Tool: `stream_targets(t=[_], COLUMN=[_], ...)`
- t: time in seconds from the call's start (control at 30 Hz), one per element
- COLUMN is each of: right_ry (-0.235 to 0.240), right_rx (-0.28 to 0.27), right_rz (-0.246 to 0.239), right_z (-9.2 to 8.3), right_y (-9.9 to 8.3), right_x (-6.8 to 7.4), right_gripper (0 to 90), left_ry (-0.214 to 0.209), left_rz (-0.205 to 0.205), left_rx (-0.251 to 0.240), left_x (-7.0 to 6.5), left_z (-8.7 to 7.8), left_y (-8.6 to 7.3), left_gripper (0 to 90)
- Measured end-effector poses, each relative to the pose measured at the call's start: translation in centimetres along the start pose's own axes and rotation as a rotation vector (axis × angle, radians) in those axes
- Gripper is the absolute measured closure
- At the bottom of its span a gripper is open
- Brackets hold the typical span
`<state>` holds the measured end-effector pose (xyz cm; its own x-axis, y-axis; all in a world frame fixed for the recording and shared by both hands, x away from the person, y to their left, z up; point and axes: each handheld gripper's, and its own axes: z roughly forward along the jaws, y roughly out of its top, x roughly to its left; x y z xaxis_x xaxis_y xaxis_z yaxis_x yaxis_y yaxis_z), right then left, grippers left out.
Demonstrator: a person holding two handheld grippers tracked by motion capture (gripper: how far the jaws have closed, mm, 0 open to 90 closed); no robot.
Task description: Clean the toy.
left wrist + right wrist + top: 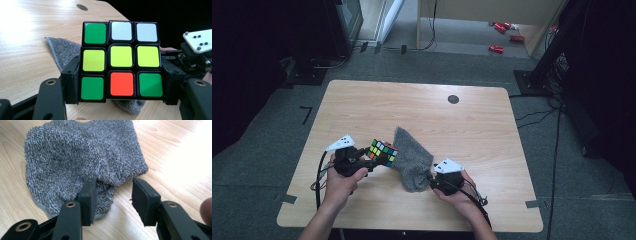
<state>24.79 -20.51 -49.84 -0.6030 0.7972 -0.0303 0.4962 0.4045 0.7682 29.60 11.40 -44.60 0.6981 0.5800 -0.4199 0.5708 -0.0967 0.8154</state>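
Note:
A scrambled Rubik's cube (382,150) is held just above the wooden table (422,107), left of centre, with my left gripper (373,162) shut on its two sides. In the left gripper view the cube (121,56) shows a face of green, yellow, white and orange squares, clamped by the left gripper (121,84). A grey terry cloth (412,162) lies crumpled beside the cube. My right gripper (431,178) rests at the cloth's near right edge. In the right gripper view the right gripper (115,196) is open, and the cloth (75,157) bunches against the left jaw without being pinched.
A dark round grommet (453,99) sits in the tabletop near the far edge. Bare wood lies to the right of the cloth and behind it. On the floor beyond the table are red items (502,36) and cables.

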Motion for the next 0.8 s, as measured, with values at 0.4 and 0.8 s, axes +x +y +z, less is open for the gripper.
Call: stream_targets(t=[0.4,0.8], right_ry=[-0.002,0.047], right_rx=[-0.050,-0.162], right_rz=[0.038,0.092], right_z=[-0.3,-0.9], right_y=[0.2,2.6], right_x=[-0.1,0.9], right_gripper=[50.1,33.8], left_ry=[0.003,0.028], left_rz=[-0.005,-0.015], left_rx=[-0.001,-0.020], left_x=[0.2,0.9], left_z=[-0.1,-0.9], left_y=[-0.1,0.1], left_gripper=[34.2,34.2])
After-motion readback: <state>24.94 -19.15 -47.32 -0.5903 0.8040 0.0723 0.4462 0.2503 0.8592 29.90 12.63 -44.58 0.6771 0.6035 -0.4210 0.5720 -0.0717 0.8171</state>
